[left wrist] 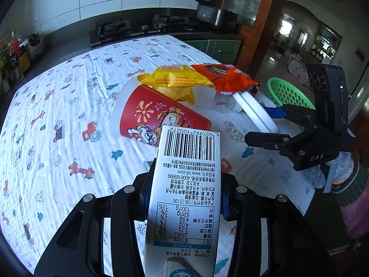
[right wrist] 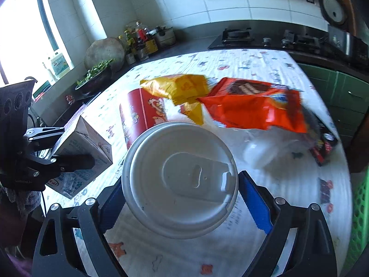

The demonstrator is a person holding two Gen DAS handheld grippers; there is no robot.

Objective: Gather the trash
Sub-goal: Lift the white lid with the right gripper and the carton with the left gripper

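Item 1. Milk carton: white, printed with a barcode, pinched between my left fingers and held clear above the table. Risk: the grip sat on its smooth, flat sides; a squeeze could dent the card, and a sudden swing could let it slide out.

Item 2. White cup lid: round, with a sip slot, standing between my right fingers. The blue pads stood at its rim on both sides, so I judged it pinched there, though the contact line itself was hard to read. Risk: a thin disc held by its edge could tip or pop free, most of all on a quick move toward the basket.

Item 3. Red paper cup: lying on its side on the table, just behind the carton. Risk: it could roll if brushed.

Item 4. Yellow wrapper and orange wrapper: crumpled, touching, resting on and beside the cup. In the right view they showed blurred. Risk: light enough to be swept off the table by a passing hand.

Item 5. Clear plastic scrap: beside the orange wrapper, easily overlooked against the patterned cloth.

Item 6. Green basket: at the table's far right edge, the likely drop point. Risk: both hands loaded at once could collide over it.
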